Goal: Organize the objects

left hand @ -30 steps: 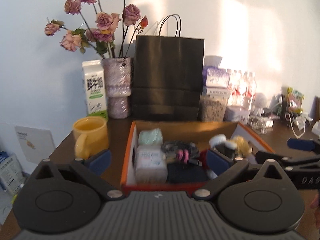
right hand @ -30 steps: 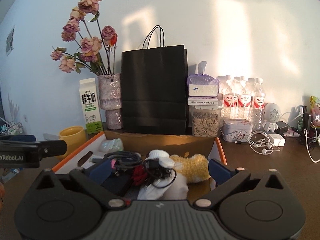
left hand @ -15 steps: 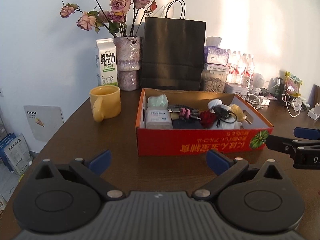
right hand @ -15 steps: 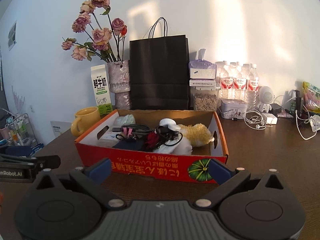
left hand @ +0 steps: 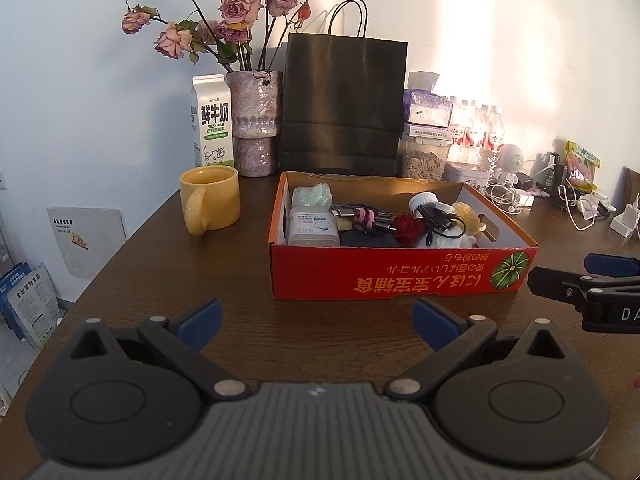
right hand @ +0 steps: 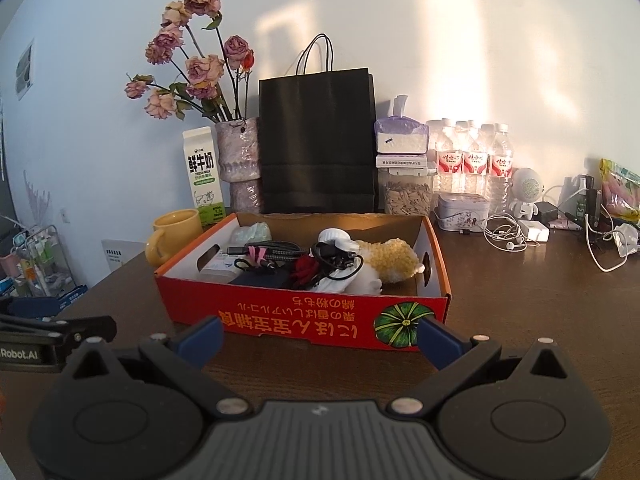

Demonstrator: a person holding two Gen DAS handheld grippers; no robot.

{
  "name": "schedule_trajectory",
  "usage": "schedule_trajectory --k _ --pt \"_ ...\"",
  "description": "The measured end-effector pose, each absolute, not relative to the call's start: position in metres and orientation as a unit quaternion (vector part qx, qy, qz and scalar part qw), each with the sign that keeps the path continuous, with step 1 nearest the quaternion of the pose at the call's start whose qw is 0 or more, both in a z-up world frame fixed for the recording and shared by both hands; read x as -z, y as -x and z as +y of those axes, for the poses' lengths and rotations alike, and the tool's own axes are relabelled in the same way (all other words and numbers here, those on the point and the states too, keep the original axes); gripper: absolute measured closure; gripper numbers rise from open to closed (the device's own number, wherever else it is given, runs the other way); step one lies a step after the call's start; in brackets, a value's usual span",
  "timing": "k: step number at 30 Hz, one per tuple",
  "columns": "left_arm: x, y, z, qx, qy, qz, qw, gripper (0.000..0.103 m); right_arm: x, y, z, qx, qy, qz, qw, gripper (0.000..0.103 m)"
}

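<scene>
A red cardboard box (left hand: 400, 276) (right hand: 304, 316) sits mid-table, filled with a tissue pack (left hand: 312, 226), black cables (left hand: 360, 216) (right hand: 276, 252), a red item (left hand: 408, 226), a white item (right hand: 340, 240) and a yellow plush toy (right hand: 392, 260). My left gripper (left hand: 316, 322) hovers over the table in front of the box, open and holding nothing. My right gripper (right hand: 320, 338) stands open before the box's front wall, also with nothing in it. Each gripper shows at the edge of the other's view.
A yellow mug (left hand: 210, 204) stands left of the box. Behind it are a milk carton (left hand: 212, 124), a vase of dried roses (left hand: 256, 120), a black paper bag (left hand: 344, 104), a seed jar (right hand: 408, 192), water bottles (right hand: 472, 160), a tin (right hand: 462, 208), earphones and chargers (right hand: 520, 236).
Both grippers have drawn back from over the box towards the table's near edge. The box's red front wall now shows in full. Both stay open throughout.
</scene>
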State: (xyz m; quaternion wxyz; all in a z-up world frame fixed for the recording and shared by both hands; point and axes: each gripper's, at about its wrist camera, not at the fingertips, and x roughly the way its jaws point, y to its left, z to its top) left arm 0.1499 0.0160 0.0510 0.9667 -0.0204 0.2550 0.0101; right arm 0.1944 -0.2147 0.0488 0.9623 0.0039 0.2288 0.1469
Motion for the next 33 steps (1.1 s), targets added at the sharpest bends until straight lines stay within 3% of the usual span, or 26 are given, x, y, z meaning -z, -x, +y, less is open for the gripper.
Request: schedule_trajectory --k 33 --pt "-0.0496 -0.147 0.0112 0.01 0.019 0.256 0.966 0.0 -0.0445 -0.1921 -0.2132 -0.147 -0.003 0.231 0.962 0.0"
